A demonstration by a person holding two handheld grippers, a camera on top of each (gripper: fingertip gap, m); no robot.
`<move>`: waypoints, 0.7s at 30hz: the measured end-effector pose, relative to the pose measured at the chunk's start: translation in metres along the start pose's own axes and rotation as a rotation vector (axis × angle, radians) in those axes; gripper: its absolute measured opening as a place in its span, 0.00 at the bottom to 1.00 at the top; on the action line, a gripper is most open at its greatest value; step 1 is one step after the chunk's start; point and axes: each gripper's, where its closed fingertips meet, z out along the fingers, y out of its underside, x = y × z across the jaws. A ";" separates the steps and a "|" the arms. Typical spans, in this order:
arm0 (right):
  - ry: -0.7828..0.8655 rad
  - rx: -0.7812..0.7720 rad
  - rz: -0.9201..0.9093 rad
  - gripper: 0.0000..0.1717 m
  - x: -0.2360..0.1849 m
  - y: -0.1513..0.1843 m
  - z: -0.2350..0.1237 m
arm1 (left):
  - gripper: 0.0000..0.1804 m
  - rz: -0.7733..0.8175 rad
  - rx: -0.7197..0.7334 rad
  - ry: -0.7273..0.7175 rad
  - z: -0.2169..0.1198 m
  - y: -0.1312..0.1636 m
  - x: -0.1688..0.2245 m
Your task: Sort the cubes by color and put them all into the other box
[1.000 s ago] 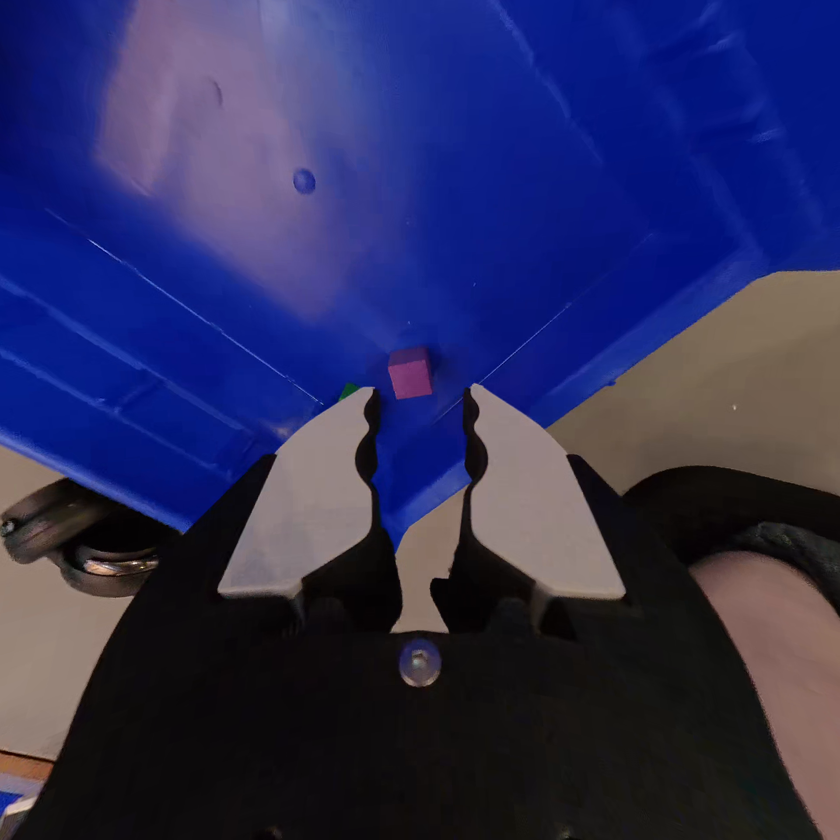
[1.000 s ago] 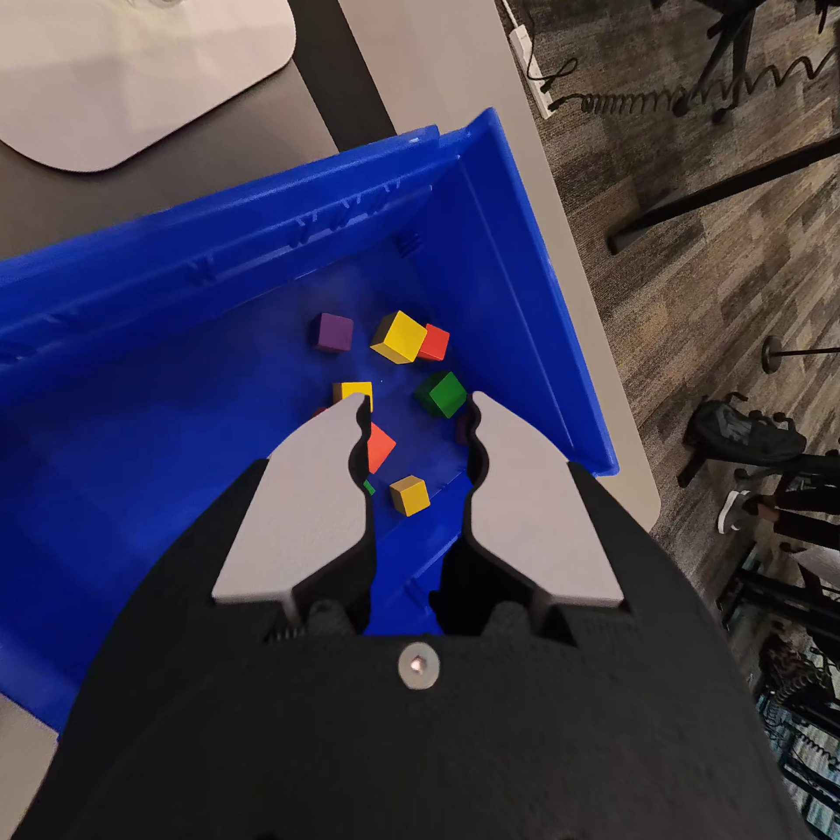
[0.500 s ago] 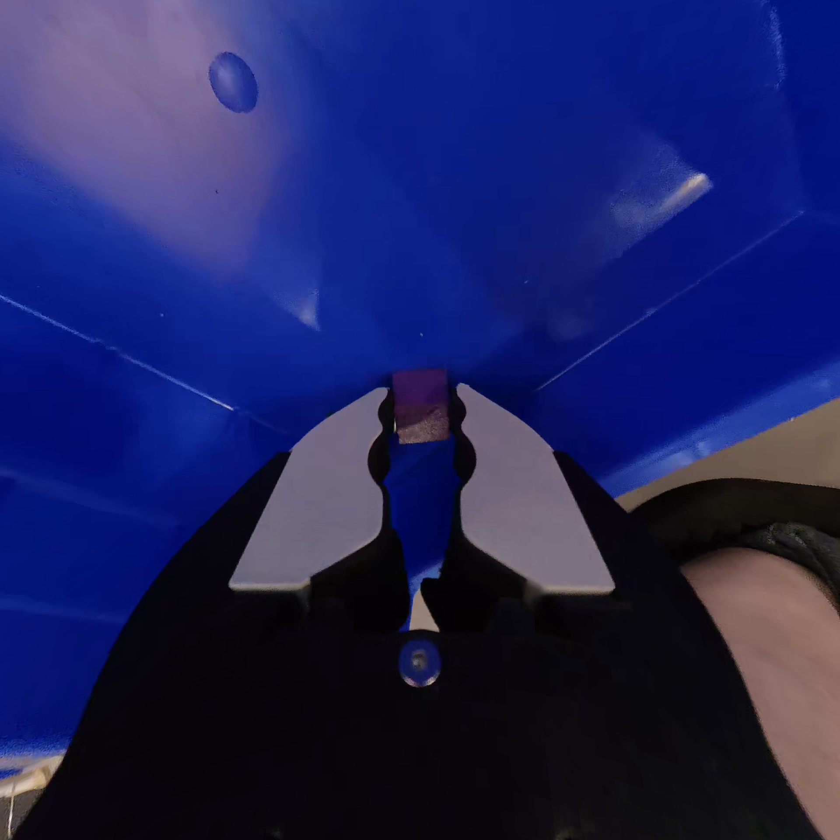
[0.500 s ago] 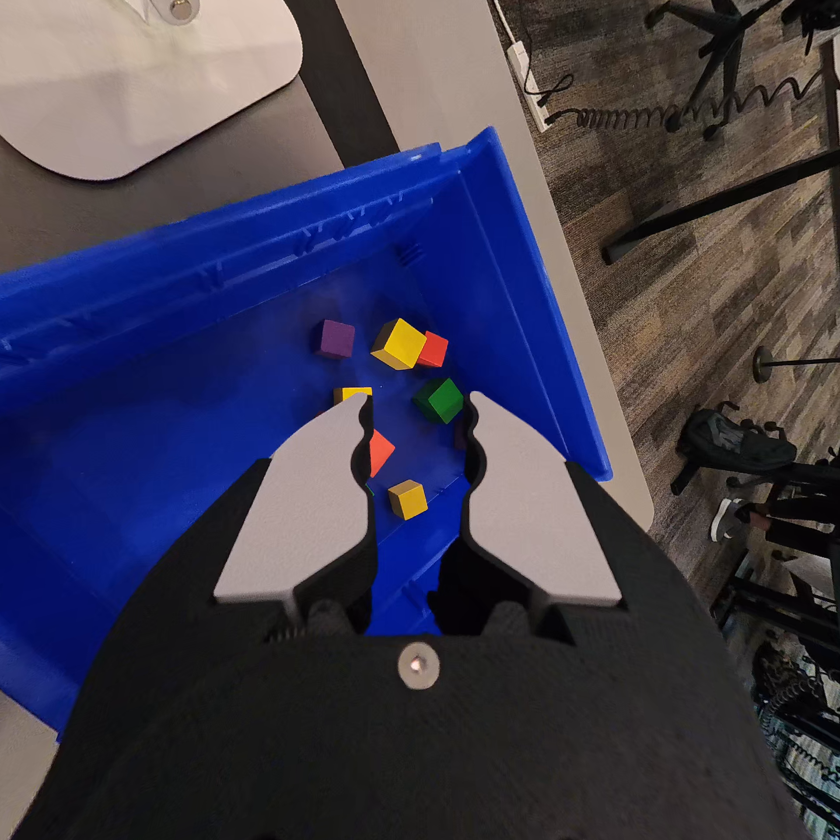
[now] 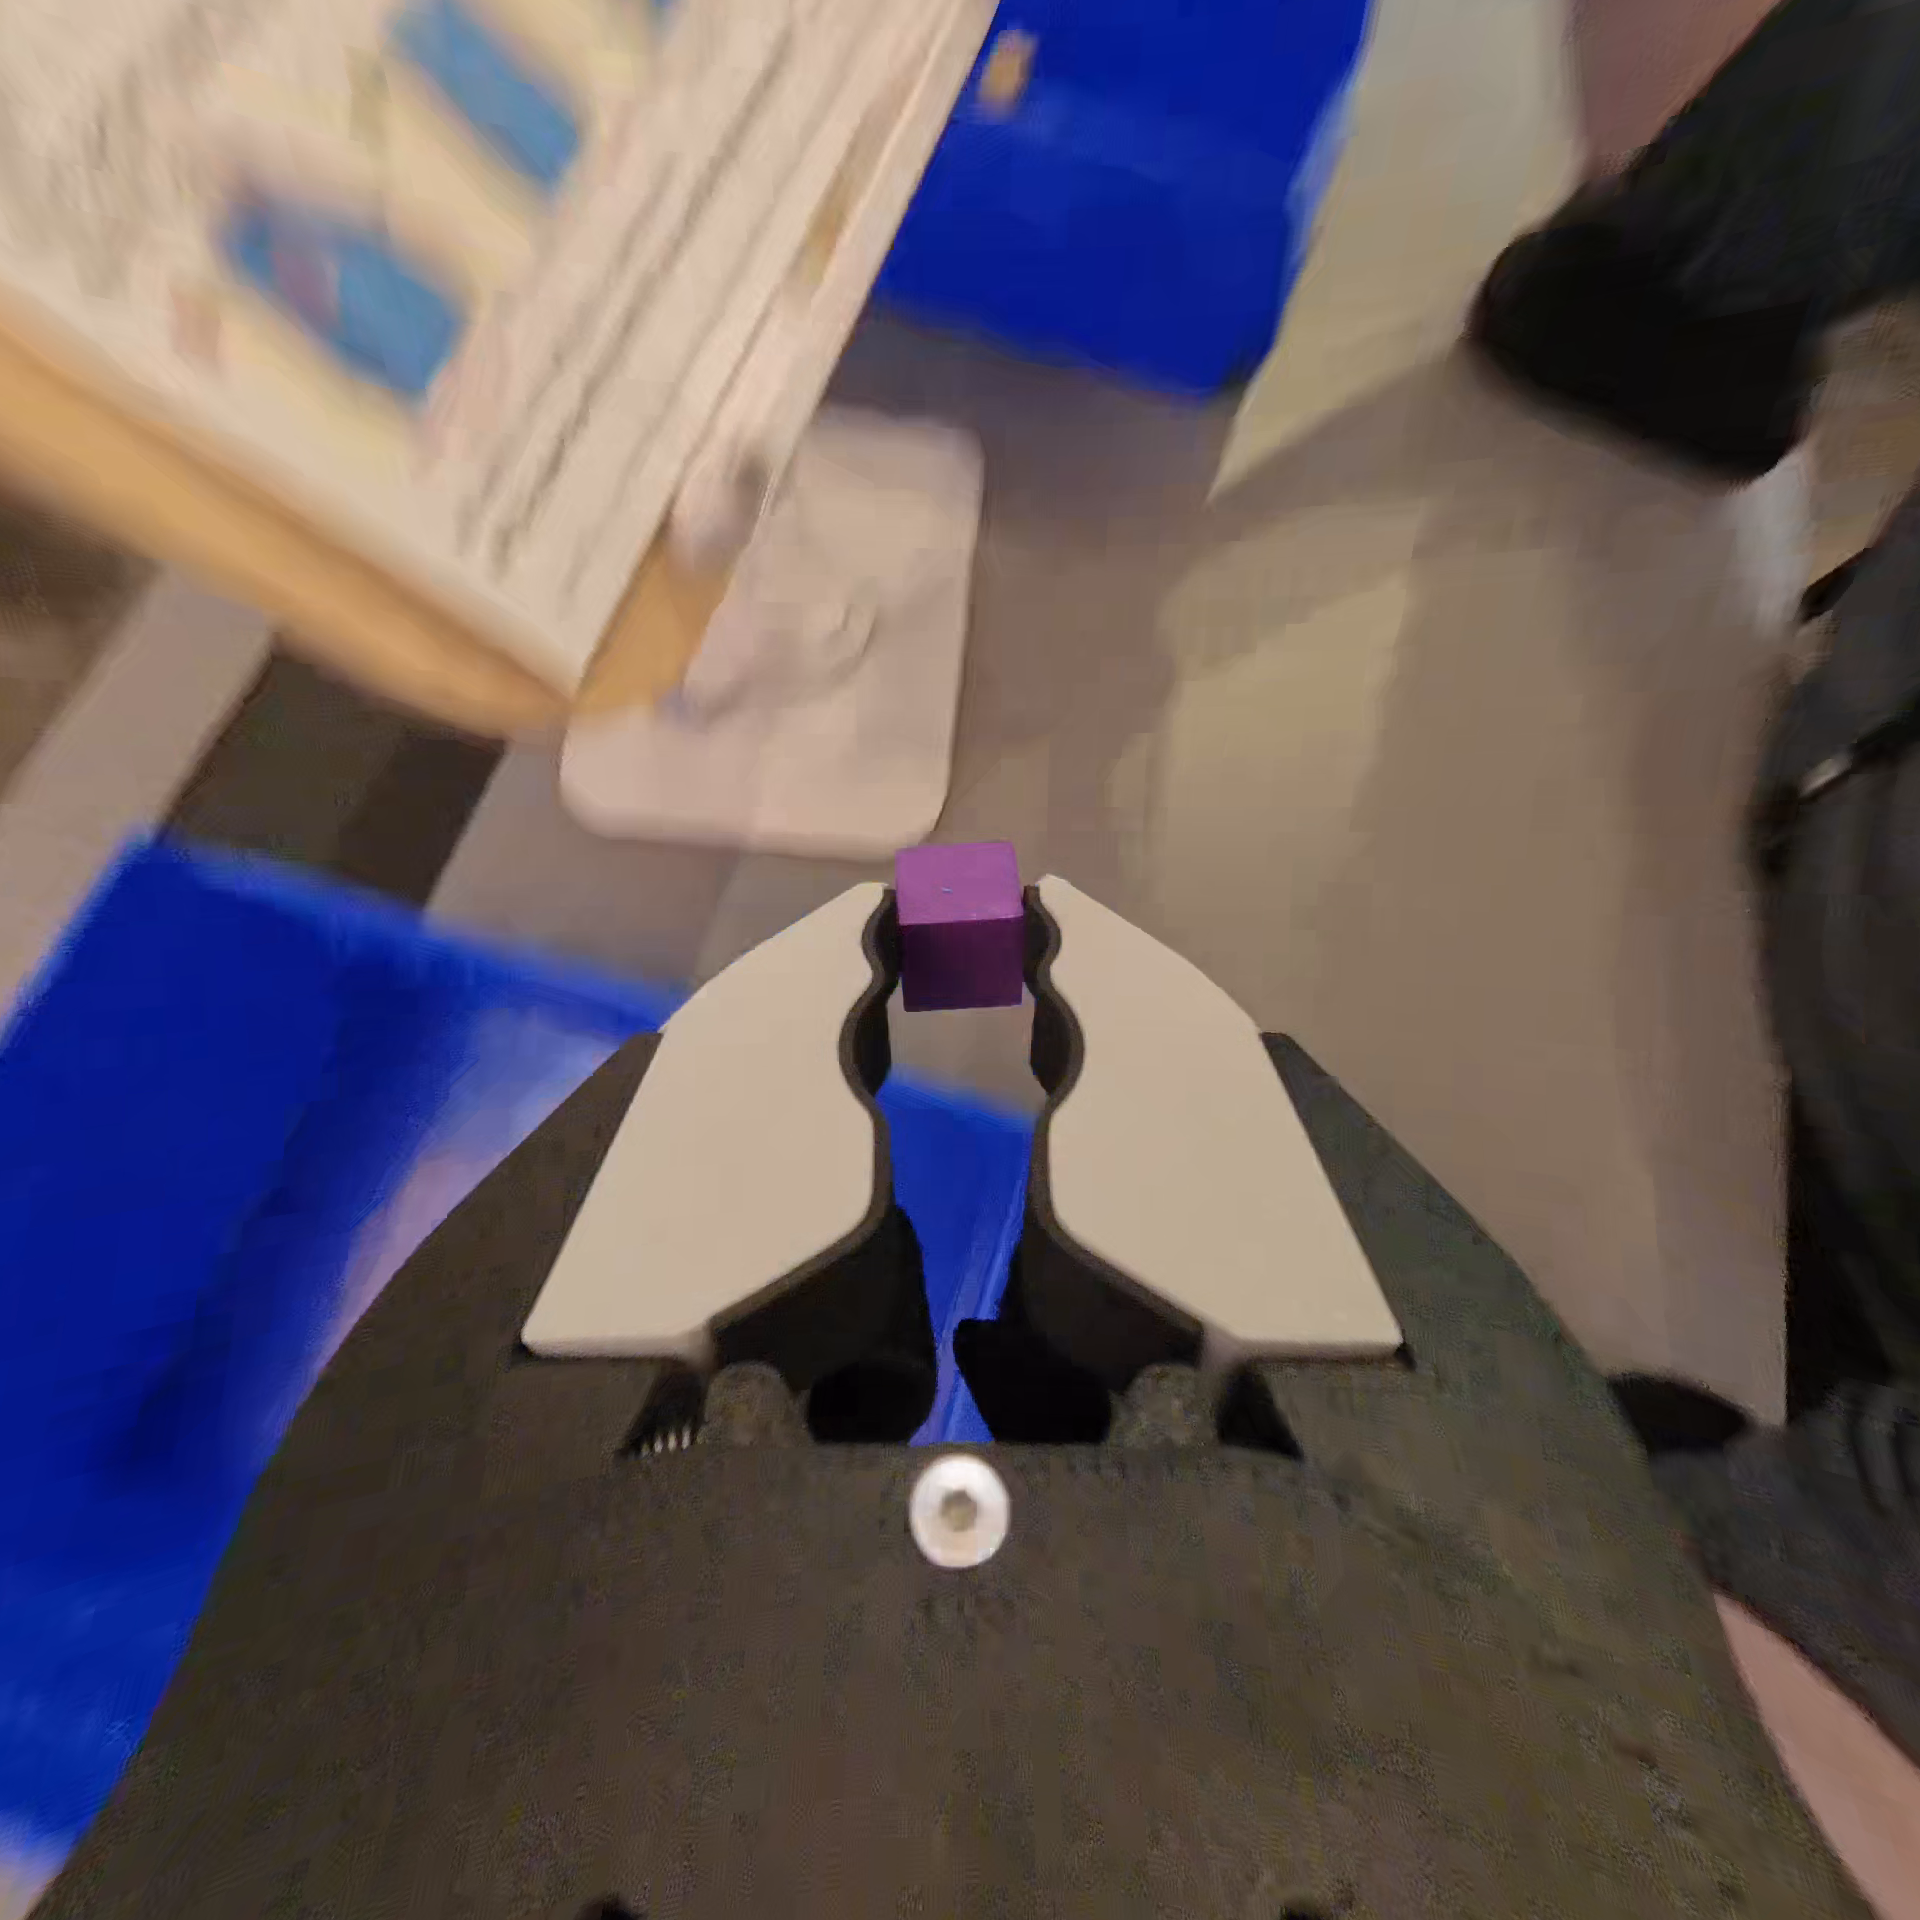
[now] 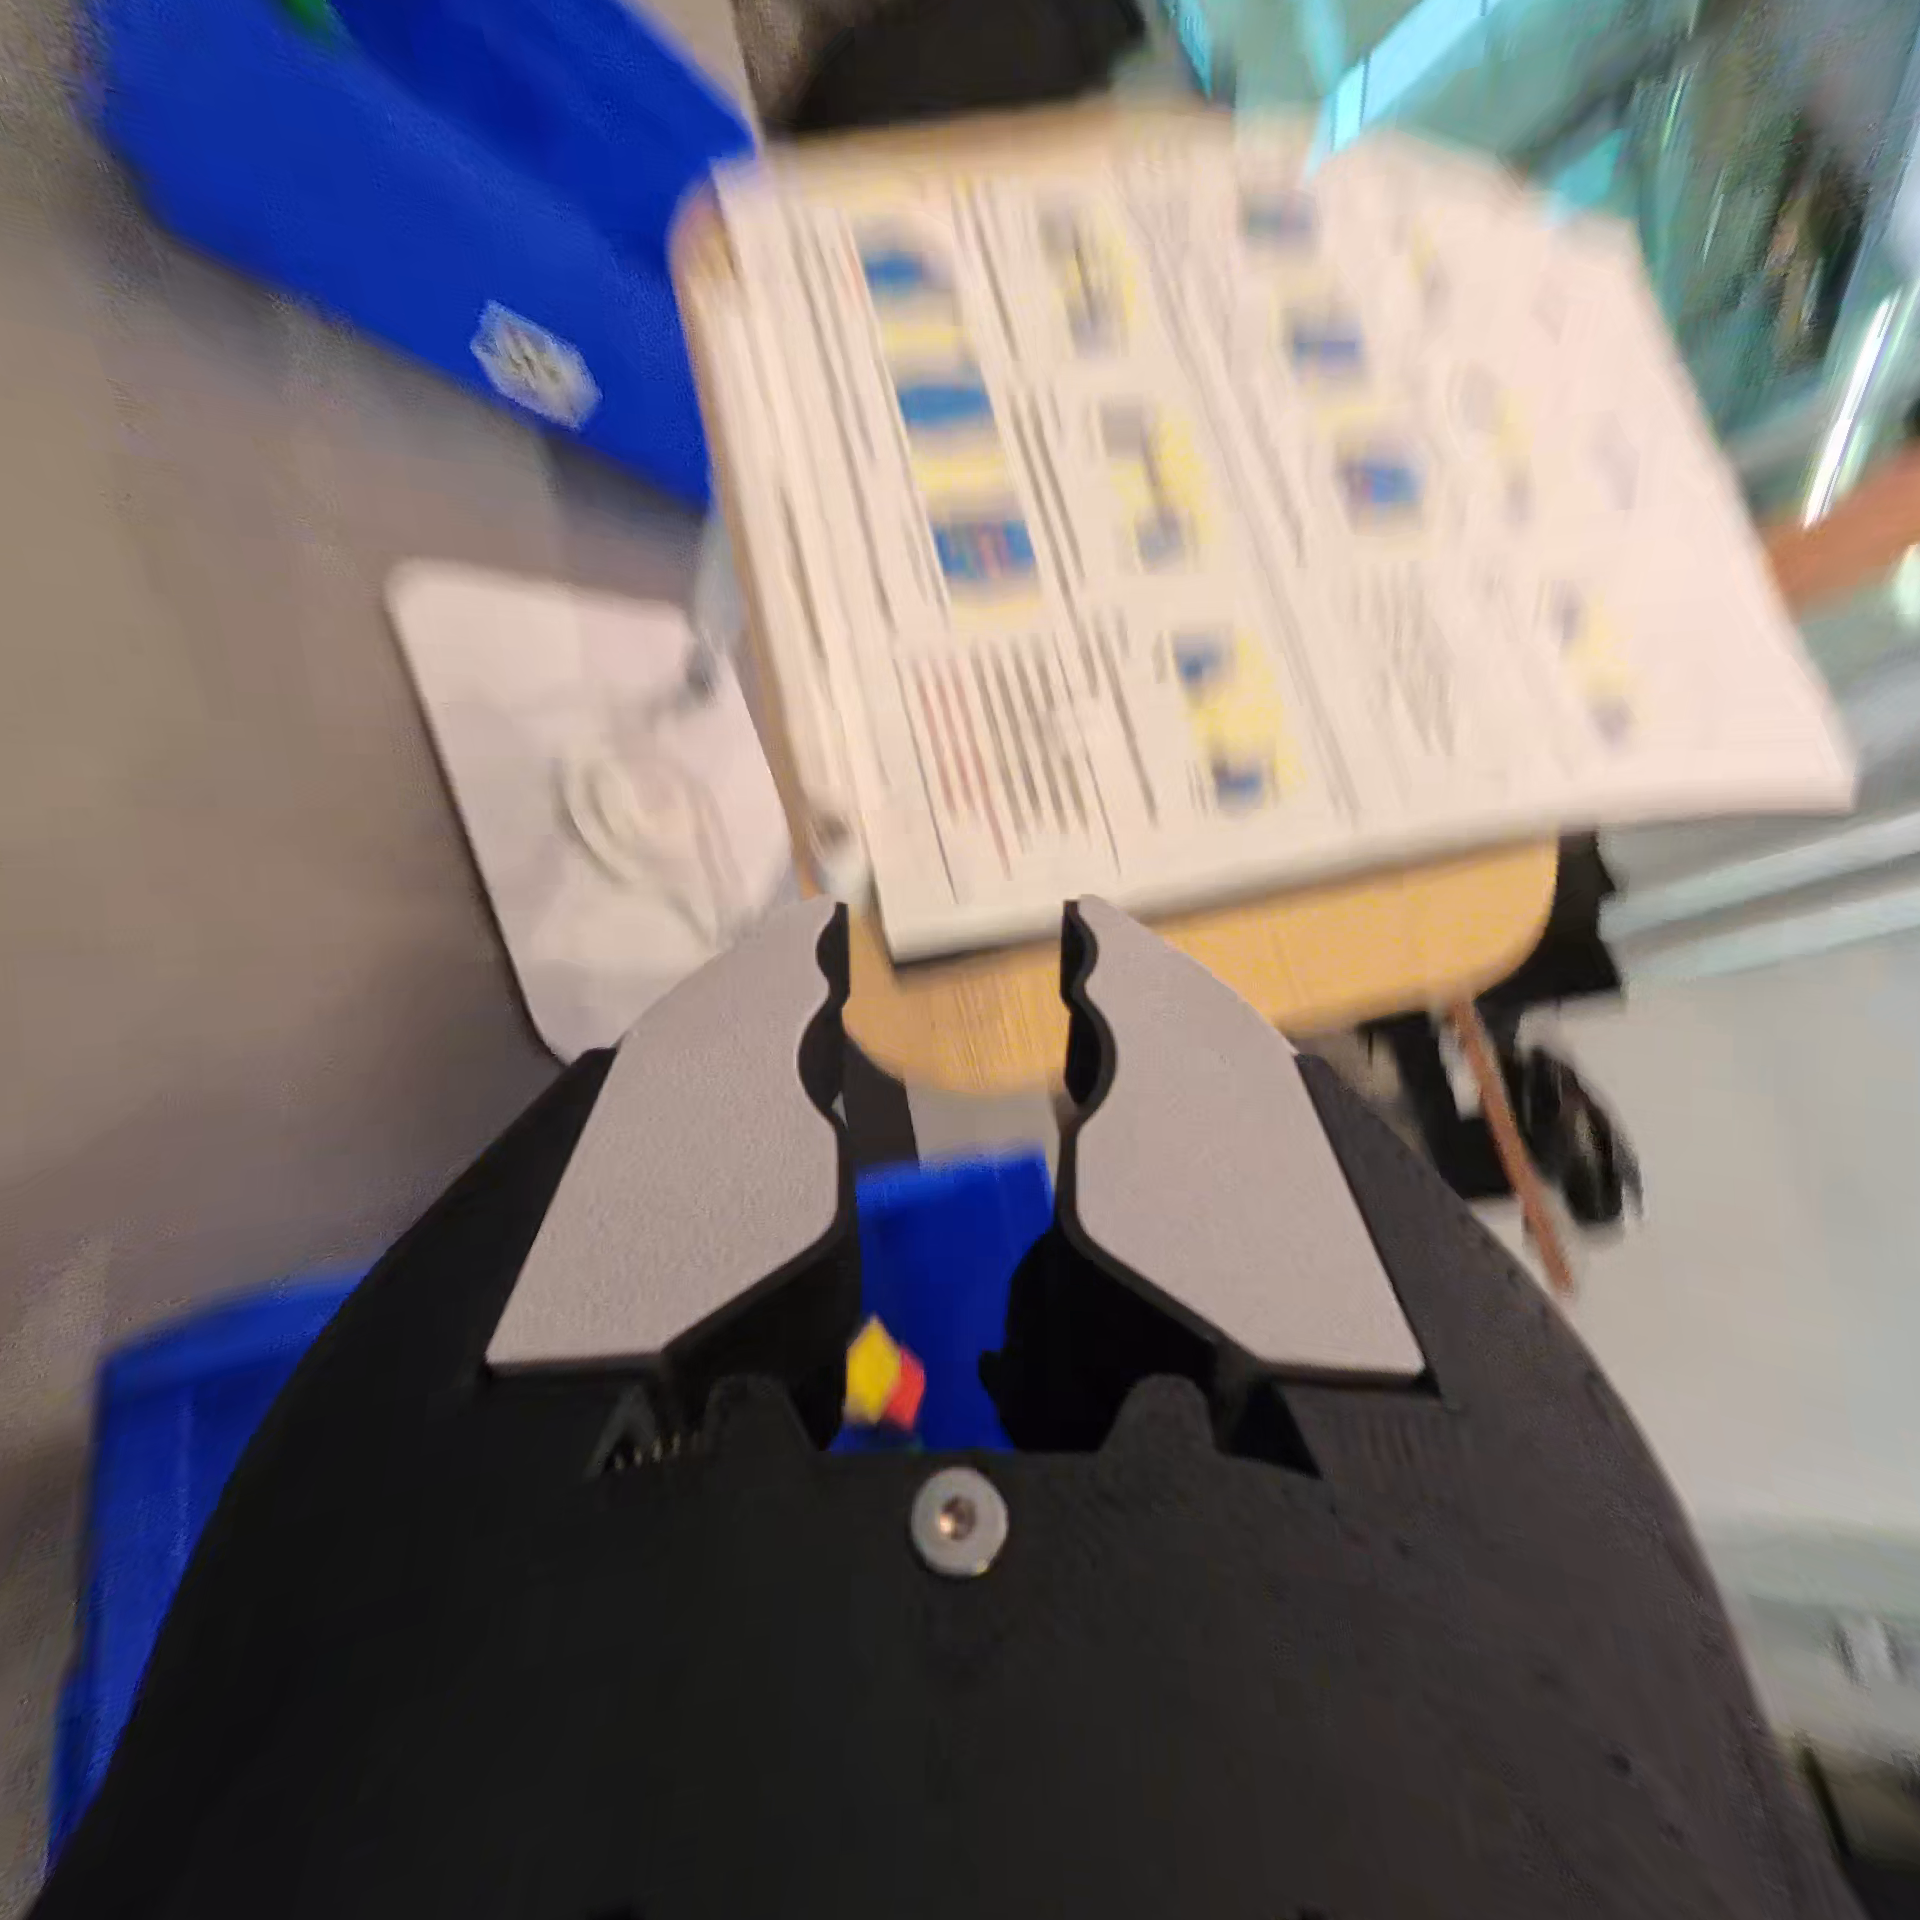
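Left tool [image 5: 958, 920] raised, clamped on a purple cube [image 5: 958, 925] — right tool [image 6: 956, 925] apart, bare.

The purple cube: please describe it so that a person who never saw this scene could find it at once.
In the left wrist view, find the black left gripper with its two grey fingers, raised above a blue box and the grey table. The purple cube sits clamped between the fingertips, both pads pressing its sides. It is the only purple thing in that view, and sharp against the blur.

Black claw [image 5: 958, 914], grey fingers [image 5: 748, 1122], silver screw [image 5: 958, 1523].
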 end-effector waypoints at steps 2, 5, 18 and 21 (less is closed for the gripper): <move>-0.039 0.181 -0.056 0.23 -0.024 -0.052 0.001 | 0.12 0.043 0.173 0.082 0.004 -0.047 0.026; -0.030 0.287 -0.163 0.26 -0.060 -0.094 0.019 | 0.13 0.094 0.317 0.230 0.031 -0.092 0.062; 0.046 0.410 -0.313 0.20 -0.117 -0.132 0.049 | 0.13 0.016 0.468 0.693 0.108 -0.131 0.135; 0.058 0.444 -0.324 0.13 -0.119 -0.137 0.045 | 0.13 -0.013 0.477 0.721 0.110 -0.132 0.136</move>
